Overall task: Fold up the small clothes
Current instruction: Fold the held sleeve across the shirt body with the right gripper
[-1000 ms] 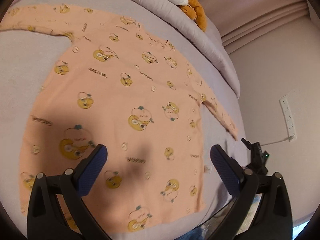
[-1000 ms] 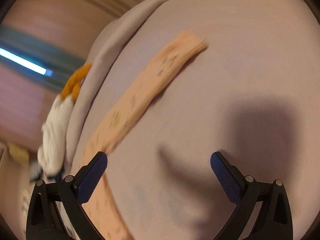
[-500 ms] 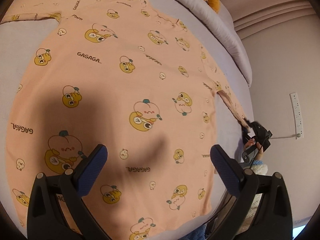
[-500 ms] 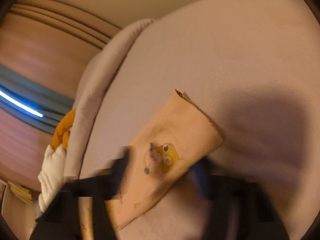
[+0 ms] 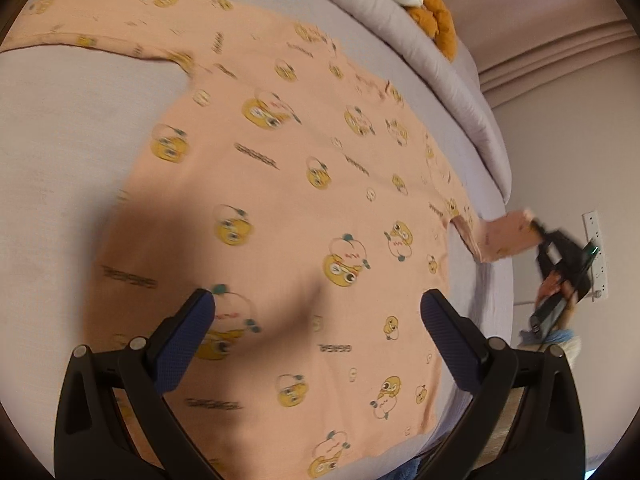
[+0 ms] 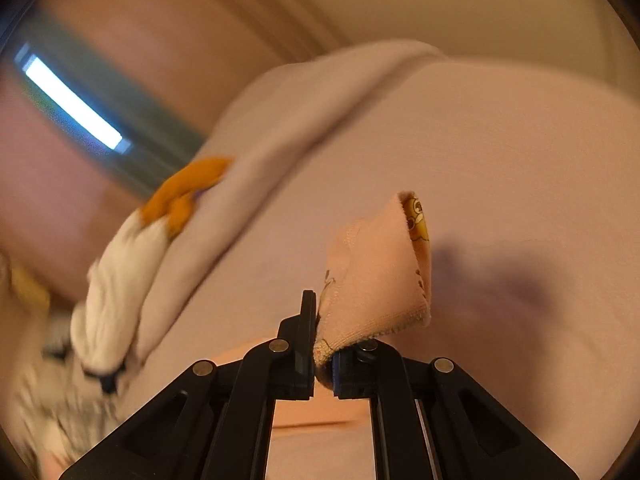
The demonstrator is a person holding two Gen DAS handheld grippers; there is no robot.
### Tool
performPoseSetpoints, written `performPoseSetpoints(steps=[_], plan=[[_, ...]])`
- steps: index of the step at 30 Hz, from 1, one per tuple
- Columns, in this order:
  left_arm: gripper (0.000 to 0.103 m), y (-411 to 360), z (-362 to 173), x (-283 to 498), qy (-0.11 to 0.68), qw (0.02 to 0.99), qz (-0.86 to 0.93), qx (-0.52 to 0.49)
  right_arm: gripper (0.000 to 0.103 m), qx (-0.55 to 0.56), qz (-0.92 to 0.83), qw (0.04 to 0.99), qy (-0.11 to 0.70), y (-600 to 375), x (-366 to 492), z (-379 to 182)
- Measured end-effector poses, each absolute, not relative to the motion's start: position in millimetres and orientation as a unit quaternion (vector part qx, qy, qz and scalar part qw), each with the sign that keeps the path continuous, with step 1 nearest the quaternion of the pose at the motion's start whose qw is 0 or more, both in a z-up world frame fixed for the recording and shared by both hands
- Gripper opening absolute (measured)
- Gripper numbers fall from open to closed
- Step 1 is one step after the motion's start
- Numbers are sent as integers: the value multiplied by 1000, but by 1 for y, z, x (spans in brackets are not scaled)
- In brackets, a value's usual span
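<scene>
Left wrist view. One peach shirt, printed with yellow cartoon figures, lies spread flat on the lilac bed surface and fills the centre of the frame. Two sleeves are visible: one runs to the upper left edge and is cut off there; the other sleeve extends at centre right and is raised off the bed at its cuff. One left gripper occupies the lower frame with its two blue-padded fingers spread wide apart, holding nothing and casting a shadow on the cloth. One right gripper appears small at the right edge, at the raised cuff; the hand behind it is blurred. One folded duvet runs along the upper right, with one white-and-orange plush toy on it, partly cut off by the upper edge. One white power strip is mounted on the wall at far right. The print is motion-blurred in the upper half.

Right wrist view. The right gripper sits at lower centre, its fingers drawn together and clamped on the sleeve cuff, which stands up above them. The rest of the shirt is mostly hidden; only a peach strip shows between the gripper arms. The plush toy at left is heavily blurred.
</scene>
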State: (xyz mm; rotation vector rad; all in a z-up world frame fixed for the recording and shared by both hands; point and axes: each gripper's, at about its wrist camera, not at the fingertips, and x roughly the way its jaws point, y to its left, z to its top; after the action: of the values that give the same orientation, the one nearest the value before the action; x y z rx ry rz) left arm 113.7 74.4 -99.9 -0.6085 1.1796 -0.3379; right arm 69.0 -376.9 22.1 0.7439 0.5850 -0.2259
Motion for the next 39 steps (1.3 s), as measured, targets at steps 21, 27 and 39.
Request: performPoseSetpoints(steps=[21, 27, 39], plan=[[103, 206, -111, 92, 512, 788, -62, -335, 50, -224, 43, 877, 424, 80, 202, -57], [103, 219, -111, 99, 503, 791, -55, -344, 51, -371, 87, 853, 355, 106, 140, -70], [103, 206, -107, 109, 499, 795, -75, -337, 49, -46, 123, 919, 373, -102, 109, 4]])
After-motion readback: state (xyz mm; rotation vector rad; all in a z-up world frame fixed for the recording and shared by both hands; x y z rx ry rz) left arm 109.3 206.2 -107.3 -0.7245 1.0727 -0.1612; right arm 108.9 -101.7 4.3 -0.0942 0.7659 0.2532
